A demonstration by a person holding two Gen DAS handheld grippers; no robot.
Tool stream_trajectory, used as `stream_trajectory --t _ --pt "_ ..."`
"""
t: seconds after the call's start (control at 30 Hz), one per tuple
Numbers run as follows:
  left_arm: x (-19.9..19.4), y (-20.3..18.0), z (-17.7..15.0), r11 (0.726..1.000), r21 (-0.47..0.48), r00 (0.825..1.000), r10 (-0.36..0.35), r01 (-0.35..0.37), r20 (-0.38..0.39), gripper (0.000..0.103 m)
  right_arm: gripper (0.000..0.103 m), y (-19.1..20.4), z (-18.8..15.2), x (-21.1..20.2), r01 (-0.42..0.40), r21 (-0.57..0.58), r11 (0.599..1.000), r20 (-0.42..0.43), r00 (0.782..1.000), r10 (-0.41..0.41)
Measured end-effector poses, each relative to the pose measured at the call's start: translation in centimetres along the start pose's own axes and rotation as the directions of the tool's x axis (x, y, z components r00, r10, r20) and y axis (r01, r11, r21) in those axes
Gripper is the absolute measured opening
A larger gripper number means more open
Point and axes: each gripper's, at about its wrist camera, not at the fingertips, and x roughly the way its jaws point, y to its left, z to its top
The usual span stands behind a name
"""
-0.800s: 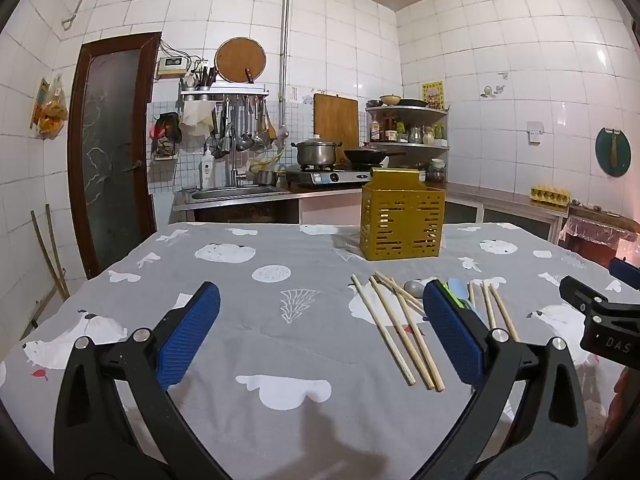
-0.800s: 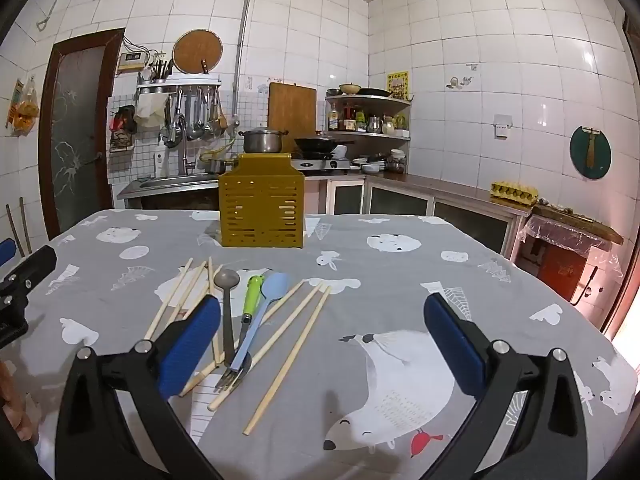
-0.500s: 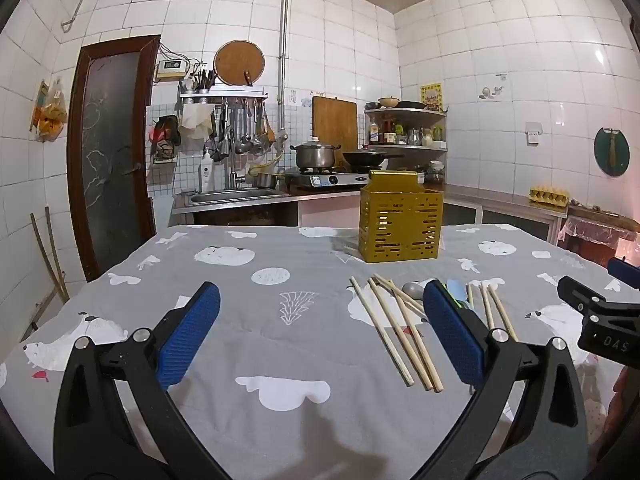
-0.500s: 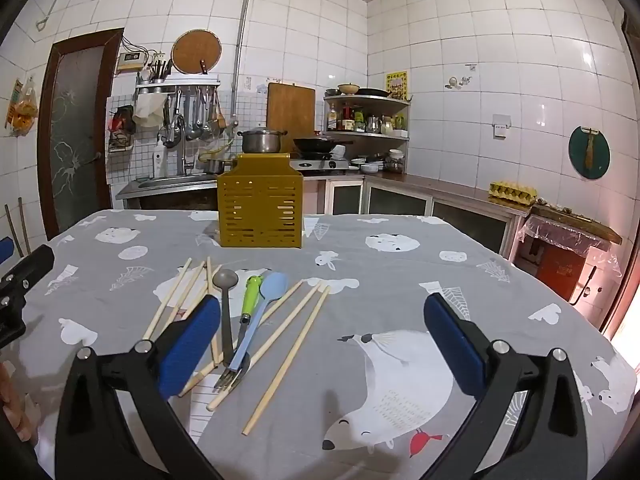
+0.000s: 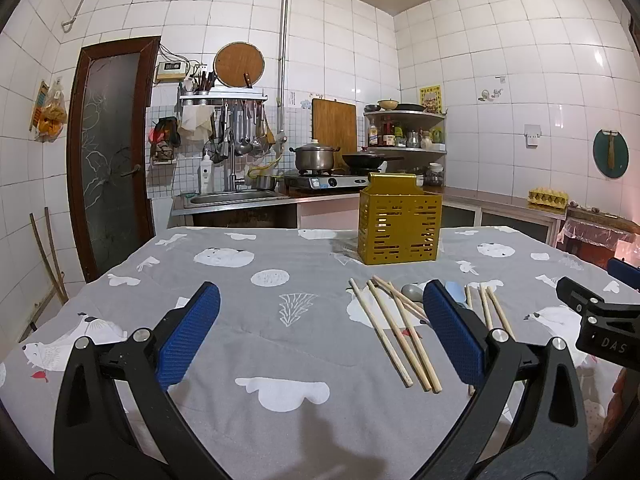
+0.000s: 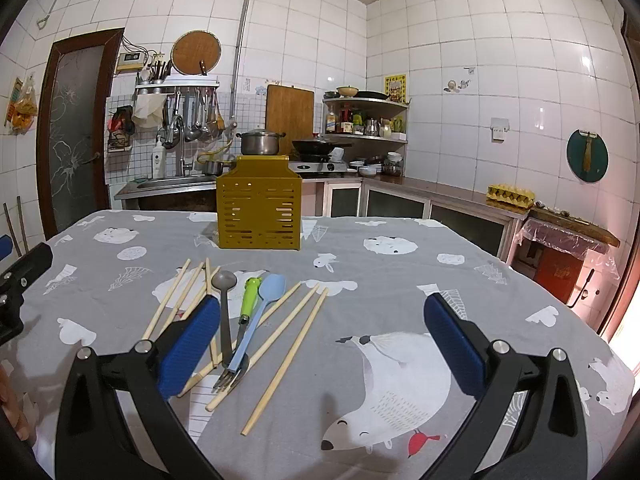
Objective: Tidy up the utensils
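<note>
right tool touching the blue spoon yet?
Apart. The right wrist view shows the right tool wide open above the cloth, with the blue spoon lying just inside its left finger, clear of the pad.

each view is taken low over the table [image 5: 280, 360] from just behind its own fingers, faced slightly downward toward the kitchen wall; the yellow holder [image 5: 399, 224] and the chopsticks [image 6: 288, 354] are shared, seen rightward from the left view, leftward from the right
</note>
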Motion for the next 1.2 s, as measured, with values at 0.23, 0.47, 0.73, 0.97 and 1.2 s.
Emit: stream_trajectory --t 0.23,0.47,0.73,0.97,1.2 --pt "-0.1 -0.1 0.2 1.0 0.0 1.0 0.0 0.0 0.002 0.098 0.099 -0.5 0.2 -0.7 0.002 0.0 1.0 0.002 1.0 -0.002" --pt "-0.3 -0.3 0.3 1.0 -0.002 1.0 -0.001 0.001 0.009 0.098 0.099 -0.9 0.1 -0.6 0.002 0.002 1.0 0.007 1.0 -0.002" --pt "-0.5 -0.8 1.0 1.0 -0.002 1.0 -0.005 0.005 0.017 0.098 0.099 -0.6 0.9 -1.8 0.008 0.005 1.0 0.014 1.0 -0.008" --pt "-0.9 -0.2 0.4 1.0 -0.005 1.0 -0.007 0.007 0.022 0.098 0.099 -0.5 0.9 -1.8 0.008 0.007 1.0 0.013 1.0 -0.008" --pt "-0.9 -0.1 0.4 1.0 -0.006 1.0 -0.007 0.007 0.021 0.098 0.099 -0.5 1.0 -1.9 0.01 0.008 1.0 0.016 1.0 -0.01"
